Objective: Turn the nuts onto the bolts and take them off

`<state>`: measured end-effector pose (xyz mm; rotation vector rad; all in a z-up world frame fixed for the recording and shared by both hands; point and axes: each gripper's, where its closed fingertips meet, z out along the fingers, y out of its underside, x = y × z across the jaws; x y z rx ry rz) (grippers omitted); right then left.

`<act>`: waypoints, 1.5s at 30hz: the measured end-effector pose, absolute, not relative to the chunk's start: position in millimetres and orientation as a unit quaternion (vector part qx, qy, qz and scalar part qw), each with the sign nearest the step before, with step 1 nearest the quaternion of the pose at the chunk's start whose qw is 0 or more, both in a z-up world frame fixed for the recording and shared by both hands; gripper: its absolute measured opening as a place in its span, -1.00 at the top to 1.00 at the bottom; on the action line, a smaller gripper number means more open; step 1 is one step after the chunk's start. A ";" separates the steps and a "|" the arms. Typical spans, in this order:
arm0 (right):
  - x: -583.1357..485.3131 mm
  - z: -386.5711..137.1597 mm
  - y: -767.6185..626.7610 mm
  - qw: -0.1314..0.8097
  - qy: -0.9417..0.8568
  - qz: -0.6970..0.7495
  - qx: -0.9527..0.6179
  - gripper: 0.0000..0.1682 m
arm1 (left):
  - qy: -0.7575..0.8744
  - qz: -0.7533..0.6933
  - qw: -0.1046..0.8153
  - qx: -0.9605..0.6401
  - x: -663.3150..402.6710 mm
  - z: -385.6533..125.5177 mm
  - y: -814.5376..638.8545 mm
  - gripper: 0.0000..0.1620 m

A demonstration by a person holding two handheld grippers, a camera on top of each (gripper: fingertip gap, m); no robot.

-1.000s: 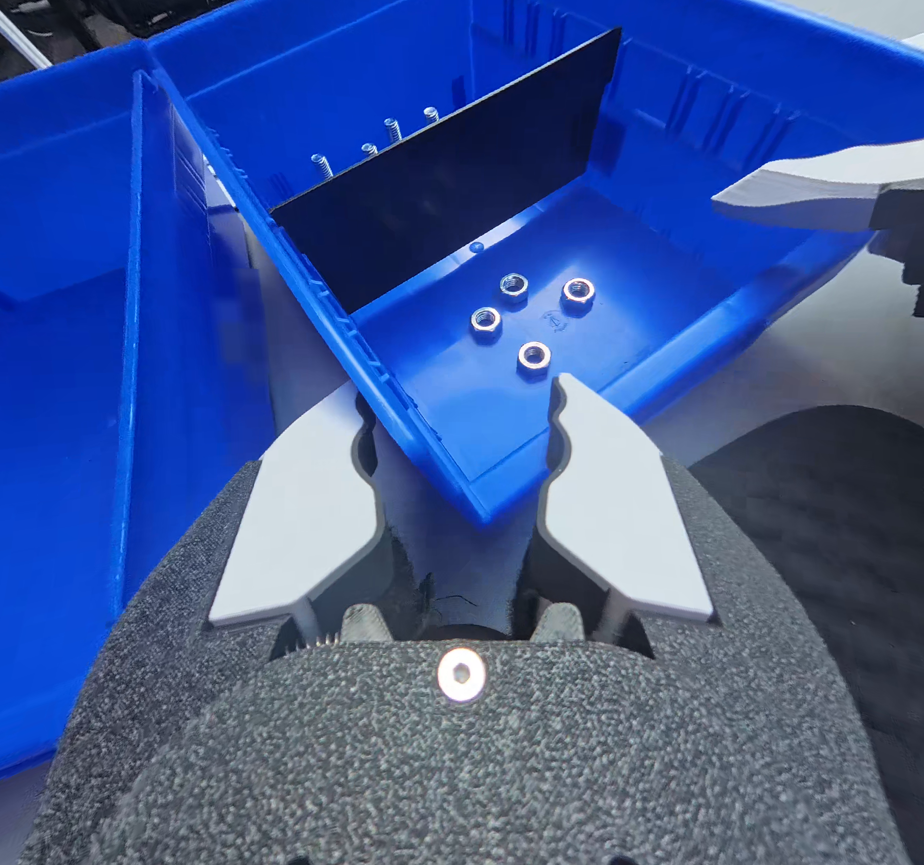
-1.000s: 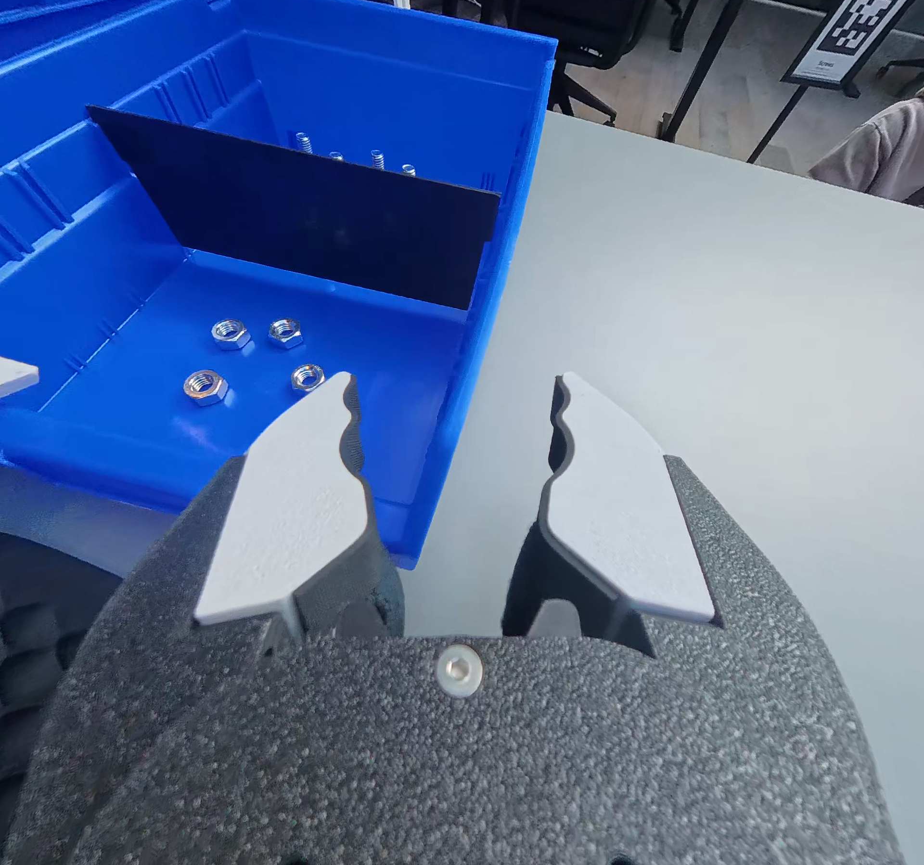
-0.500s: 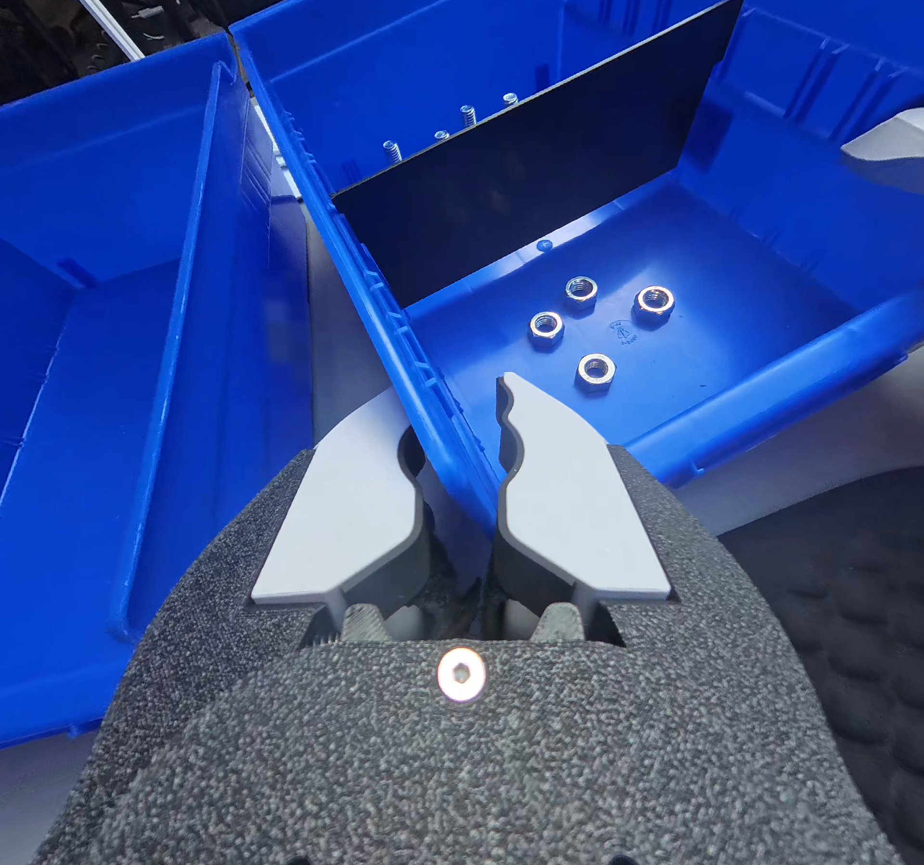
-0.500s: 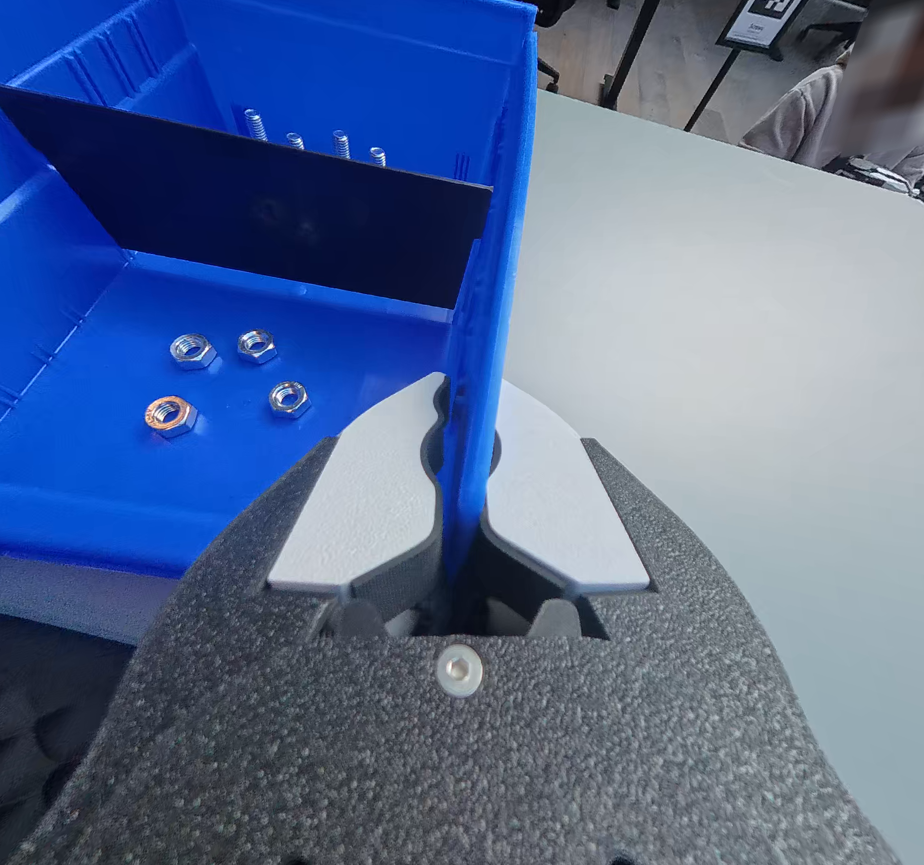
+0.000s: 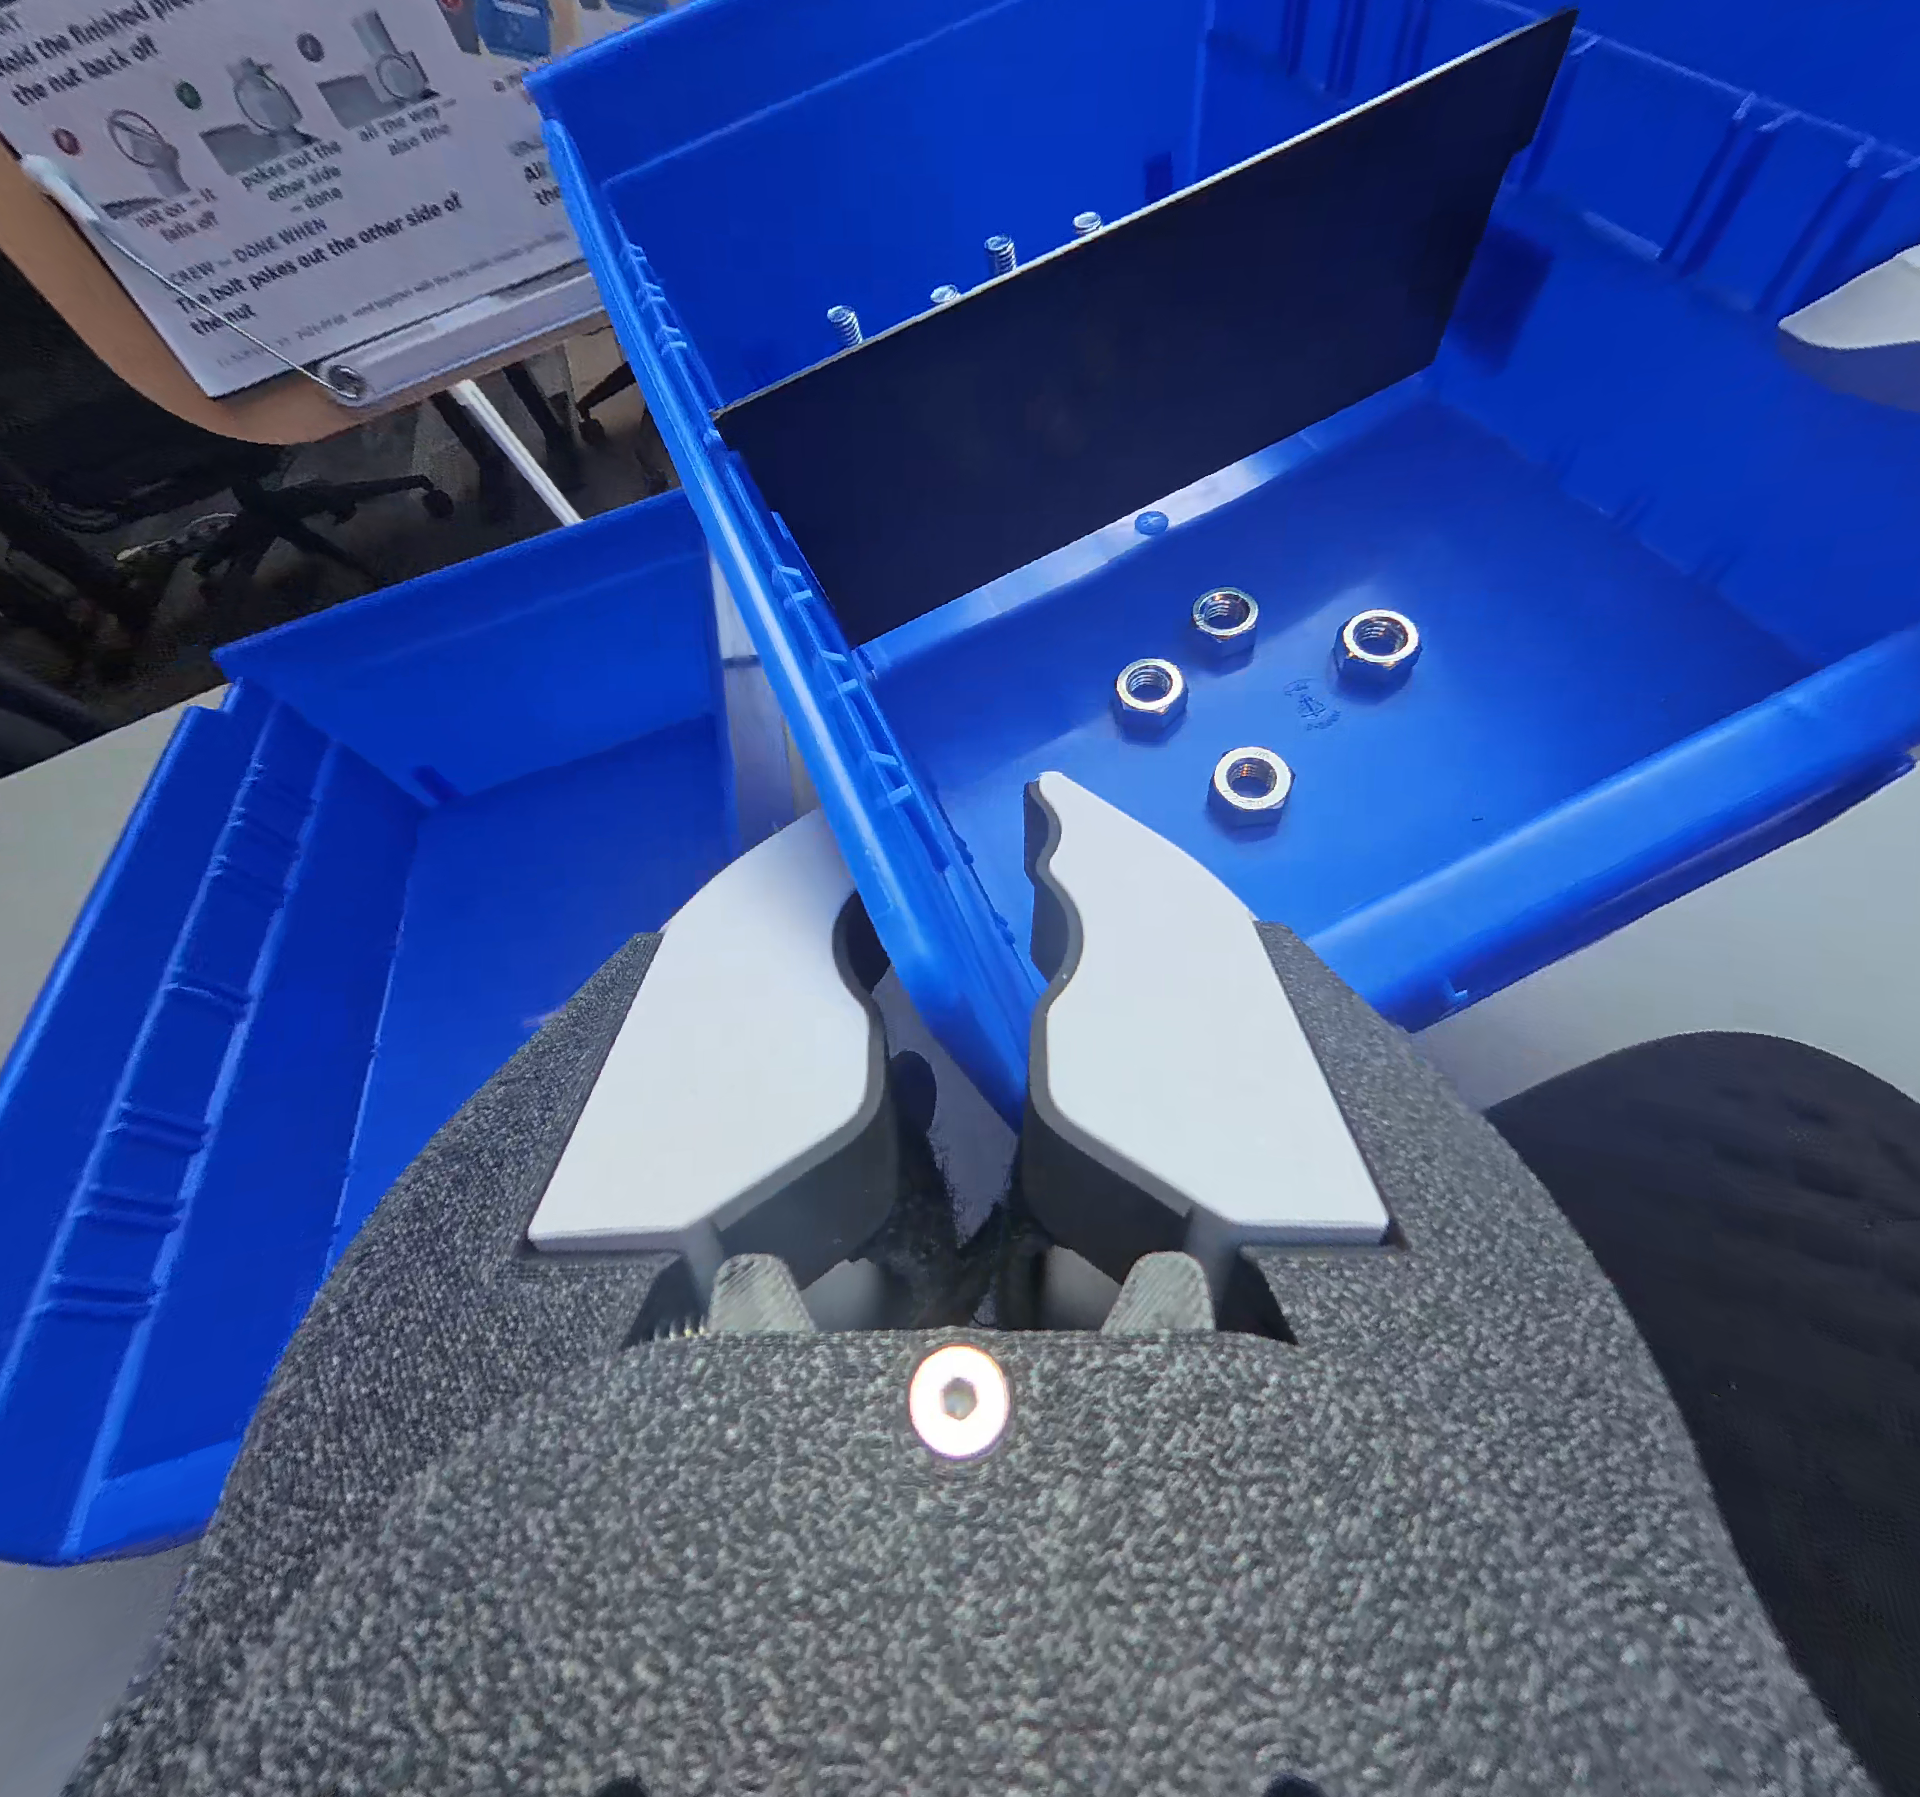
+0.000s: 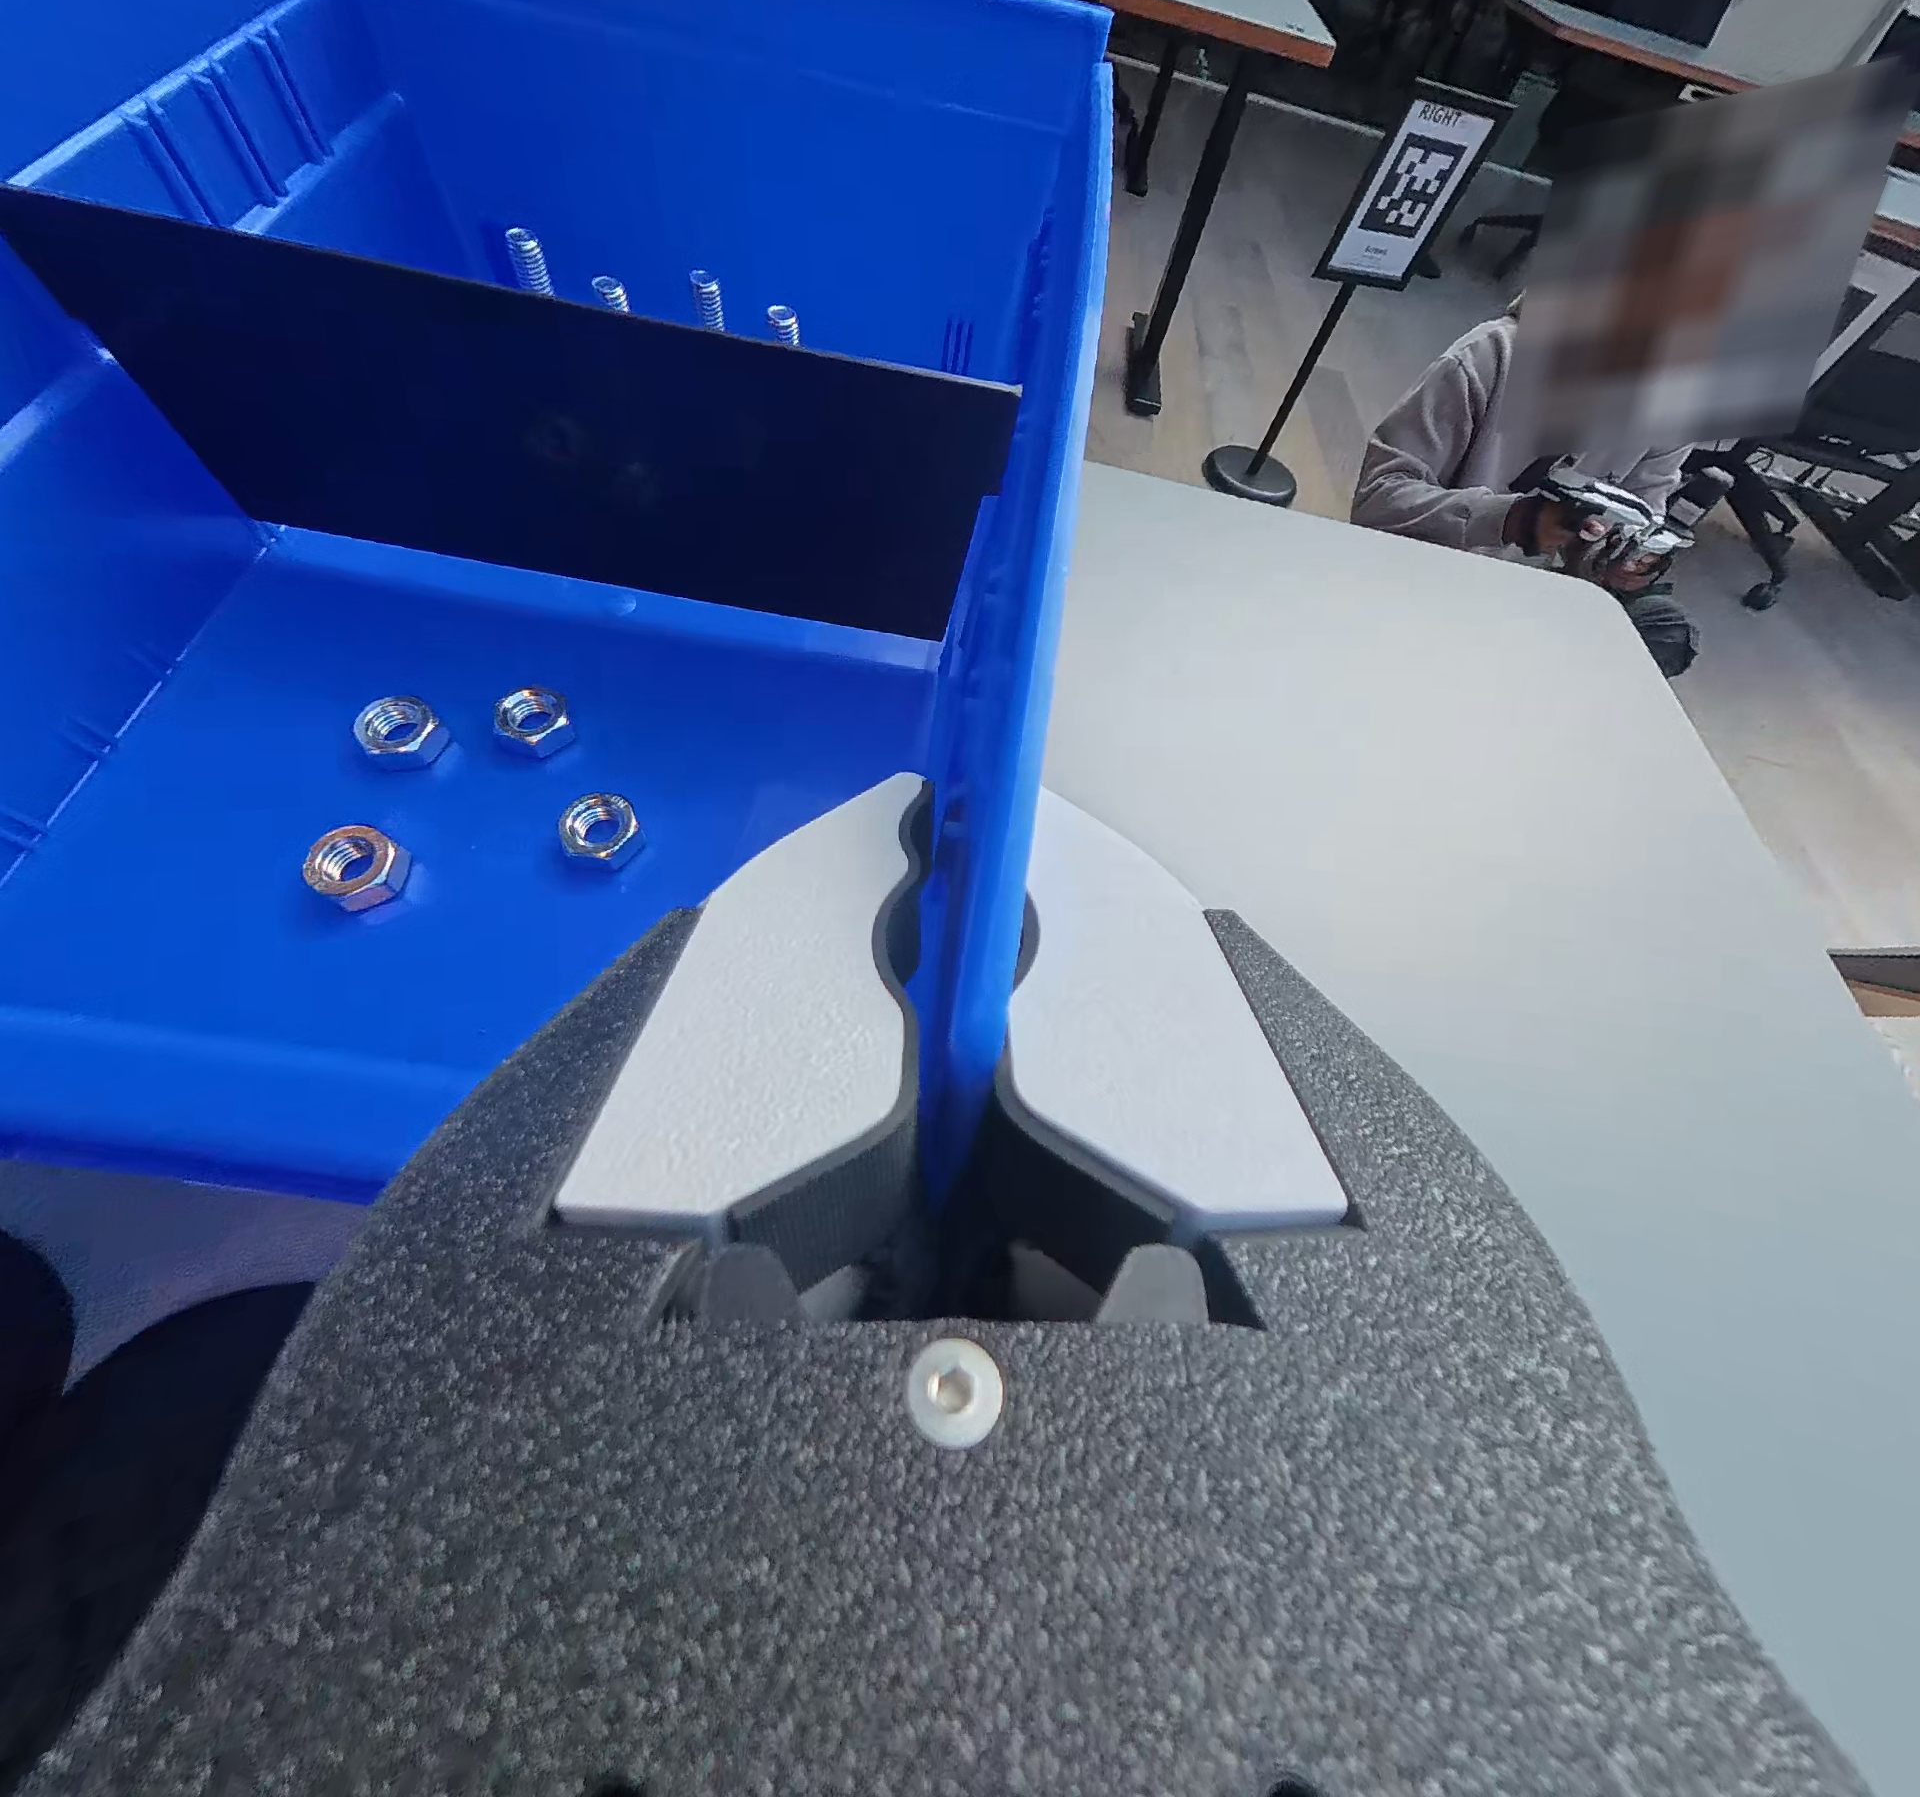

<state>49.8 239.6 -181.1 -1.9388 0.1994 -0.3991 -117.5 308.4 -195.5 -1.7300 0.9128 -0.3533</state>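
Observation:
A blue bin (image 5: 935, 137) has a black divider (image 5: 1143, 397) across it. Several silver nuts (image 5: 1247, 779) lie loose in its front compartment. Several bolts (image 5: 997, 253) stand behind the divider with only their threaded tips showing. My left gripper (image 5: 935, 812) is shut on the bin's left wall near the front corner. My right gripper (image 6: 982, 802) is shut on the right wall of the bin (image 6: 675, 85), beside the nuts (image 6: 600, 828) and in front of the divider (image 6: 520, 417) and bolts (image 6: 528, 259). One right finger (image 5: 1860, 313) shows at the left view's edge.
A second blue bin (image 5: 260, 1020) sits close on the left. A printed instruction sheet (image 5: 260, 137) stands behind it. A black mat (image 5: 1714, 1280) lies at the front. The grey table (image 6: 1403, 812) extends right. A seated person (image 6: 1475, 459) and a sign stand (image 6: 1423, 189) are beyond it. The left gripper's tips are roughly 20 cm from the right gripper's.
Both grippers went from open to shut on the bin's side walls. Both views then tipped upward with the bin, so more of the room shows behind. The nuts stayed in place.

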 end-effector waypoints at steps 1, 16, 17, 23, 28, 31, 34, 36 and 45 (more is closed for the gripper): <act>41.5 -175.8 244.1 0.549 0.082 -0.163 -0.816 0.94 | 0.382 -0.145 0.550 -0.729 -125.9 -188.6 310.9 0.72; -180.3 -156.7 351.1 0.585 -0.014 -0.057 -0.809 0.92 | 0.283 -0.044 0.582 -0.761 -355.1 -153.0 369.3 0.74; -198.8 -157.2 358.4 0.585 -0.024 -0.049 -0.809 0.92 | 0.273 -0.037 0.583 -0.765 -374.0 -153.4 372.4 0.74; -305.5 -163.0 397.3 0.582 -0.085 0.001 -0.809 0.91 | 0.214 0.008 0.582 -0.784 -481.5 -156.2 384.1 0.74; -379.9 -176.7 419.0 0.577 -0.125 0.036 -0.807 0.90 | 0.171 0.040 0.578 -0.797 -556.2 -165.2 387.6 0.74; -410.0 -192.5 426.9 0.569 -0.136 0.046 -0.810 0.90 | 0.152 0.049 0.573 -0.803 -587.7 -177.7 390.0 0.75; -426.7 -212.3 431.7 0.559 -0.140 0.048 -0.816 0.90 | 0.144 0.048 0.564 -0.812 -606.7 -196.9 393.6 0.75; -432.2 -226.0 433.3 0.553 -0.142 0.041 -0.820 0.90 | 0.141 0.043 0.556 -0.818 -613.5 -212.0 396.1 0.76; -434.9 -269.4 440.2 0.529 -0.150 0.009 -0.835 0.90 | 0.129 0.012 0.537 -0.834 -619.4 -269.9 407.0 0.76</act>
